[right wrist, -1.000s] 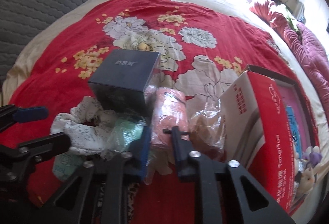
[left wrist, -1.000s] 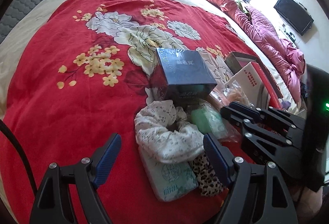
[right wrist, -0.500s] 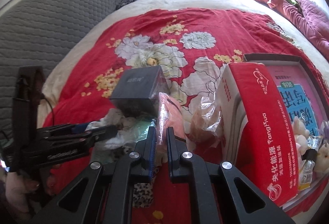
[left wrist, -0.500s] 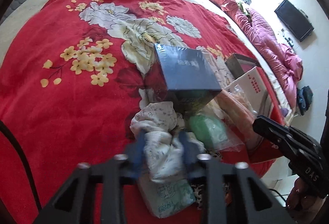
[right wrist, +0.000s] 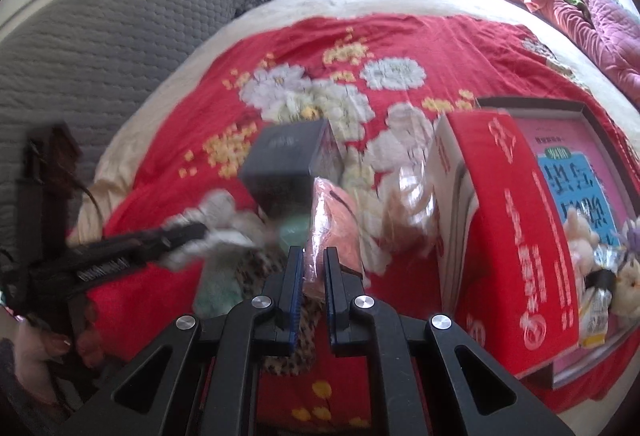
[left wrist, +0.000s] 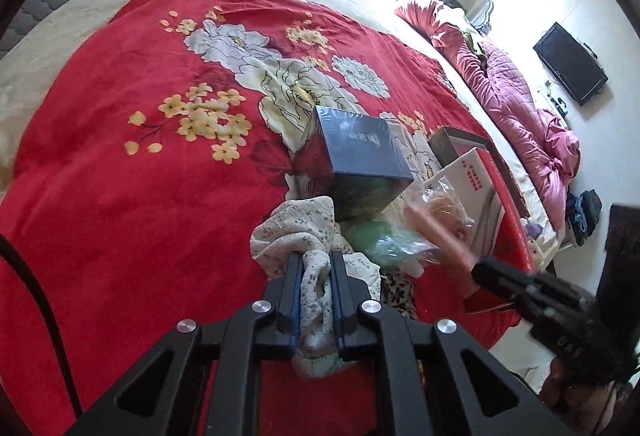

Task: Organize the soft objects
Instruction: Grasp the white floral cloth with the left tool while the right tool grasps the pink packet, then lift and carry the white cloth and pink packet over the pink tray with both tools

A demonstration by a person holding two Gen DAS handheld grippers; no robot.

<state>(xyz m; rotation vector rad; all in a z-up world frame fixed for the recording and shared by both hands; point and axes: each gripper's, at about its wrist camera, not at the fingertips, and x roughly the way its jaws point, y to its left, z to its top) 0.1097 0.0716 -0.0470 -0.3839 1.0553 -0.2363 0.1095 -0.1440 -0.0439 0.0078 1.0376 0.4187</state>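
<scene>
My left gripper (left wrist: 316, 260) is shut on a white floral cloth (left wrist: 296, 232), which bunches up between its blue pads above the red bedspread. My right gripper (right wrist: 313, 256) is shut on a pink soft item in clear plastic wrap (right wrist: 332, 220). That pink wrapped item (left wrist: 440, 232) also shows in the left wrist view, held by the right gripper's black jaws. A green item in a clear bag (left wrist: 380, 240), a leopard-print cloth (left wrist: 396, 292) and a pale green tissue pack (right wrist: 212, 296) lie in the pile beneath.
A dark blue box (left wrist: 356, 151) stands just behind the pile. An open red carton (right wrist: 516, 236) with plush toys and packets lies at the right. The flowered red bedspread (left wrist: 140, 175) stretches to the left and back. A grey quilted headboard (right wrist: 100, 47) and folded clothes sit far behind.
My left gripper went from wide open over the floral cloth to shut on it and lifted it slightly. My right gripper tightened on the pink wrapped item and raised it off the pile.
</scene>
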